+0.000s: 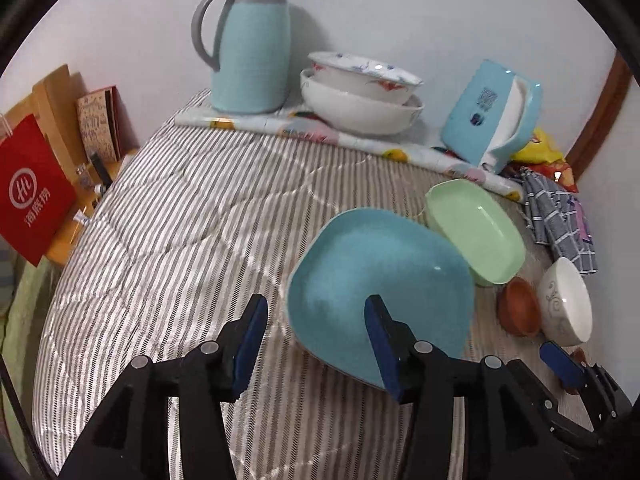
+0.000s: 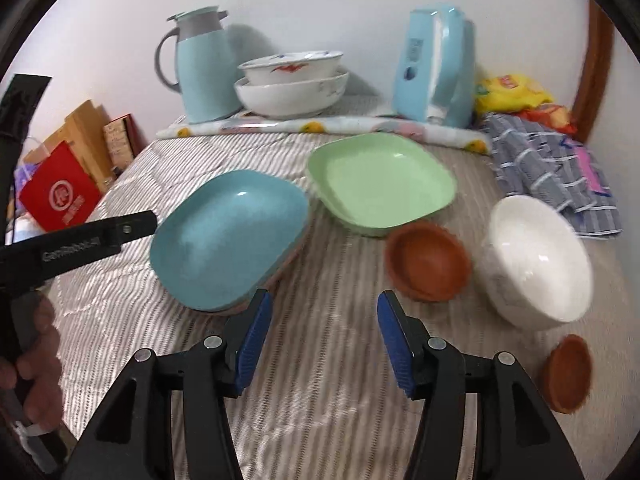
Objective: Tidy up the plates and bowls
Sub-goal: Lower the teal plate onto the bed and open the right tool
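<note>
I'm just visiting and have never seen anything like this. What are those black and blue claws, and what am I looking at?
No robot here: a person holds a two-finger tool in each hand, each with a fisheye camera looking along its fingers. One picture is from the left tool, the other from the right tool. Both are open and hold nothing. On the striped quilt lie a blue plate, a green plate, two small brown dishes and a white bowl.
</note>
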The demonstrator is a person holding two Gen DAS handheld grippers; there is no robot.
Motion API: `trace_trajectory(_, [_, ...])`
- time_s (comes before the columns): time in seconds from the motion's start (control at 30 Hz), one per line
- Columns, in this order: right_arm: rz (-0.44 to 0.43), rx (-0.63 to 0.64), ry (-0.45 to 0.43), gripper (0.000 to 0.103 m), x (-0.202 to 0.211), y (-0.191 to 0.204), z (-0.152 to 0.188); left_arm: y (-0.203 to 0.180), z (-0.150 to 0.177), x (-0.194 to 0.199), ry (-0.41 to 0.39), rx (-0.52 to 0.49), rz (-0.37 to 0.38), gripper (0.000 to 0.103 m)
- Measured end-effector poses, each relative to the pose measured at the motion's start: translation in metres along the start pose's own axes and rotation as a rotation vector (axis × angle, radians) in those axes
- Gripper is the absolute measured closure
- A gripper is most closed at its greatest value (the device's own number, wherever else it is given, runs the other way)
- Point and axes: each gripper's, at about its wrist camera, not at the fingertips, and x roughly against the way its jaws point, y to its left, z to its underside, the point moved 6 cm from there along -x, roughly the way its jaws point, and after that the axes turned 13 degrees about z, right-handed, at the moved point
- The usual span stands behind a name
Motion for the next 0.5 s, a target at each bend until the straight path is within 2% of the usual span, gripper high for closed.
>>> trace_trajectory(0.13, [0.02,-0.025,-0.019,0.048,0.012,-0.016,-0.002,-0.018,-0.006,0.012,-0.03,-0.033,0.027,0.055])
trace_trajectory(0.23, [0.032,-0.053,0.009,0.048,0.021,-0.031,-0.007,-0.032,-0.012,0.017,-0.035,-0.055,0.045,0.054])
trace_trajectory(0.37, [0.055,-0.086,-0.021,0.028,0.035,-0.051,-0.016,-0.051,-0.021,0.021,-0.046,-0.071,0.083,0.043])
trace_trajectory(0.5, [0.094,-0.095,-0.065,0.021,0.046,-0.067,-0.026,-0.065,-0.029,0.02,-0.046,-0.107,0.032,0.035])
